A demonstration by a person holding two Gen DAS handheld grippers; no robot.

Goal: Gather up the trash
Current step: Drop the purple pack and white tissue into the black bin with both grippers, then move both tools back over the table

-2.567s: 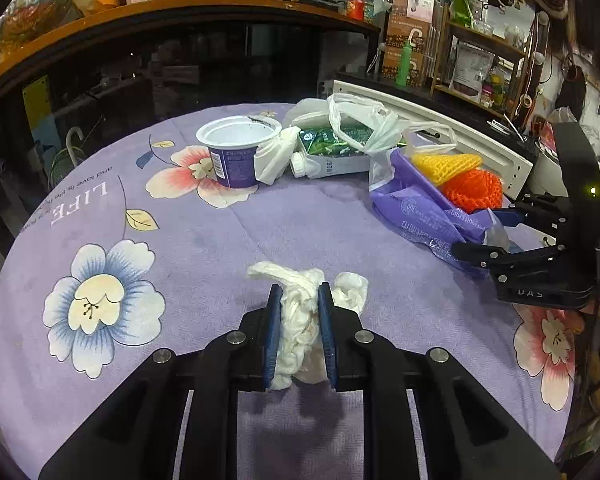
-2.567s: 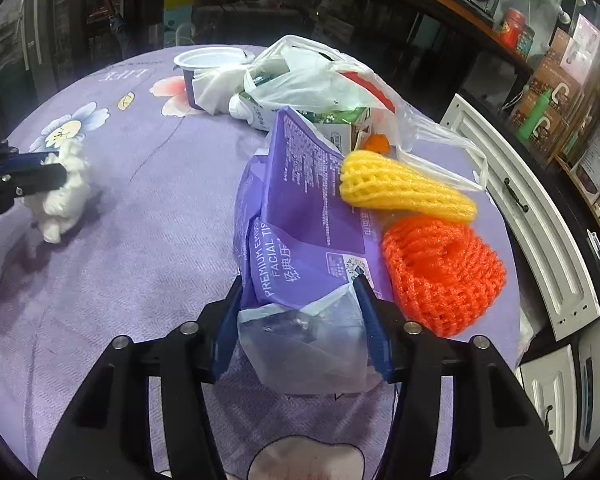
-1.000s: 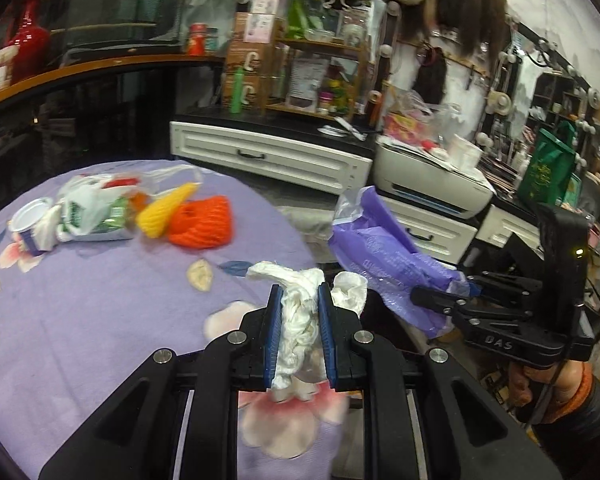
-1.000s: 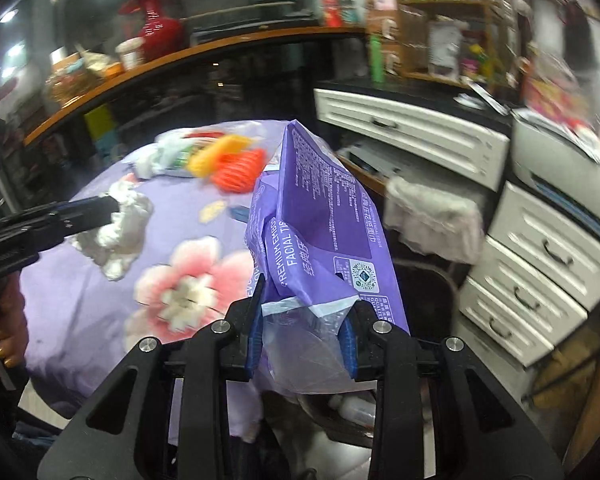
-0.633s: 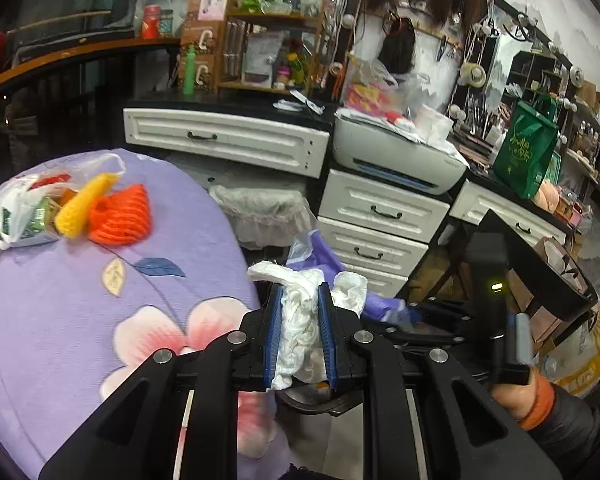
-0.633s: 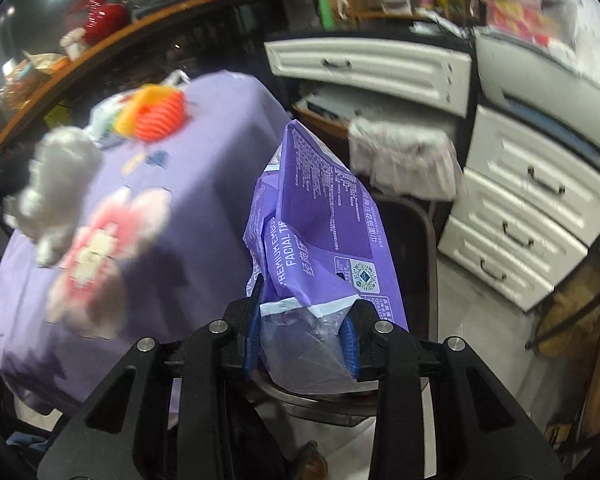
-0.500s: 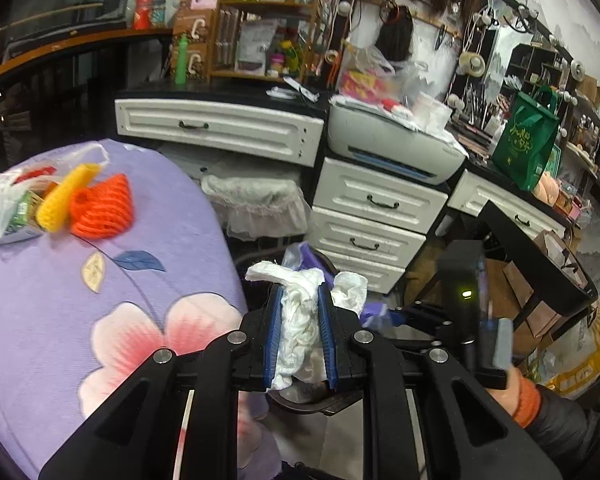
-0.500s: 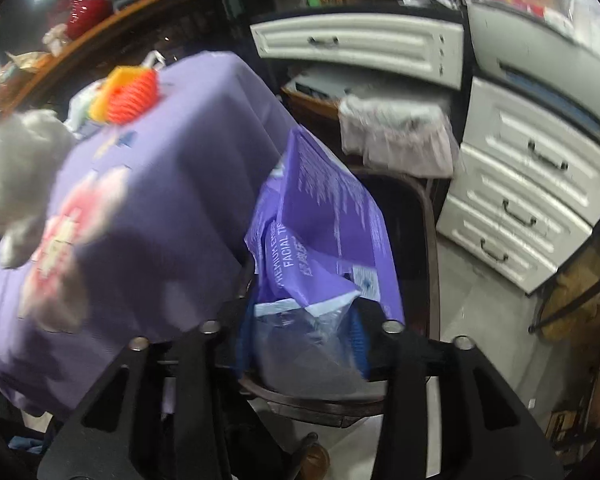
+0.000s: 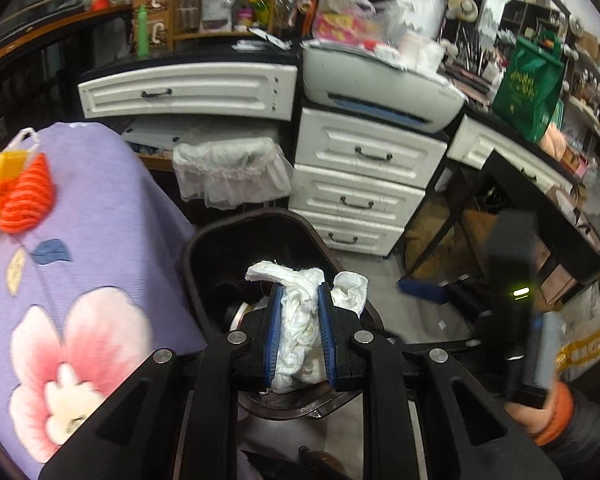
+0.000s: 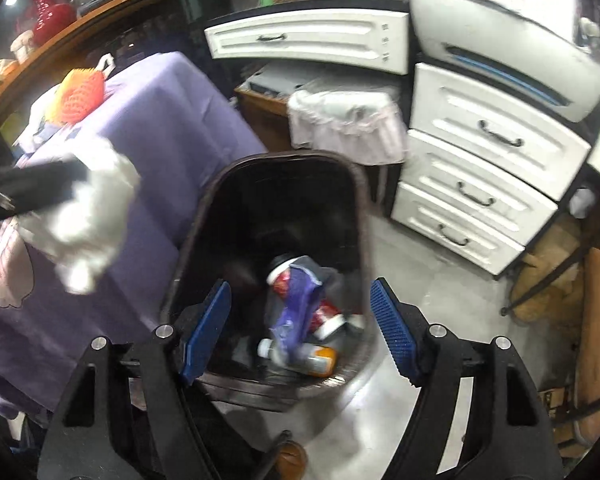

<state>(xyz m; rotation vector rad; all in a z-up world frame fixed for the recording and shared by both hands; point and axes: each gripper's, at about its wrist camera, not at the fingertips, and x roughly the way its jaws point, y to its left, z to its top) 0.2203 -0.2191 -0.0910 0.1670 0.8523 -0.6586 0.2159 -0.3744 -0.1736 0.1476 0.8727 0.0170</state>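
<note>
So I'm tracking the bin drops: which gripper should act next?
Left. The left gripper grips the crumpled tissue above the trash bin; the right gripper is open and empty.

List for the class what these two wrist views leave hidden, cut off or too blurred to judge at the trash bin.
- Left wrist view: the left gripper and its white tissue wad cover most of the bin's inside.
- Left wrist view: the right gripper is motion-blurred; its jaws are unreadable there.
- Right wrist view: the purple wrapper hides parts of the bottles beneath.
- Right wrist view: the tissue wad is smeared by blur.
</note>
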